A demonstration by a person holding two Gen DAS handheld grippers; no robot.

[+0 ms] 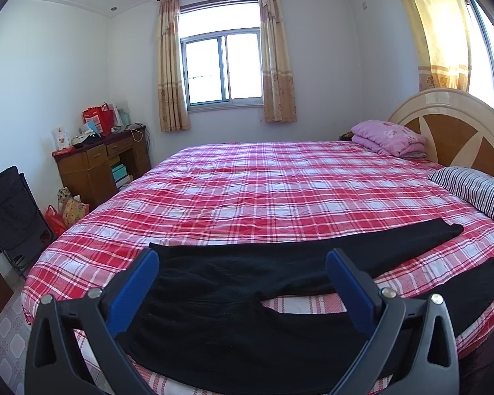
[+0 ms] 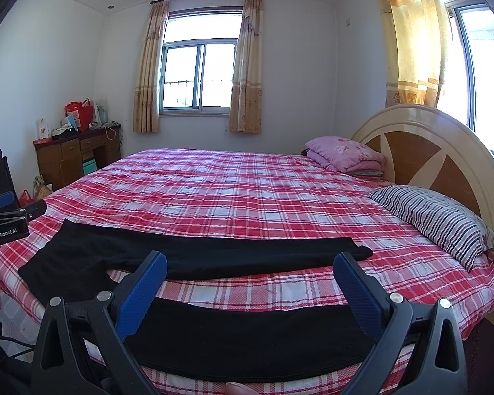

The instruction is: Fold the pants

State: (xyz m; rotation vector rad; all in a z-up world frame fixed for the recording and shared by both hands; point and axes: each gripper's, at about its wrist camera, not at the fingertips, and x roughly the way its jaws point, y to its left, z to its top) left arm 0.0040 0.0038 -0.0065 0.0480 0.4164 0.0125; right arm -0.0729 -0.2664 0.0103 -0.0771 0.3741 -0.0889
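Observation:
Black pants (image 1: 247, 273) lie spread flat on the near edge of the bed (image 1: 280, 181), waist to the left and the two legs apart, running right. My left gripper (image 1: 242, 260) is open and empty, hovering over the waist and crotch. In the right wrist view the pants (image 2: 214, 253) show the far leg across the middle and the near leg (image 2: 247, 335) along the bed's edge. My right gripper (image 2: 250, 263) is open and empty above the near leg. The left gripper (image 2: 6, 207) shows at that view's left edge.
The bed has a red plaid sheet (image 2: 247, 191), a striped pillow (image 2: 438, 220) at right, a folded pink quilt (image 2: 345, 154) and a round headboard (image 2: 428, 151). A wooden desk (image 1: 98, 161) with bags stands at the far left wall. A black folding chair (image 1: 10, 214) stands left.

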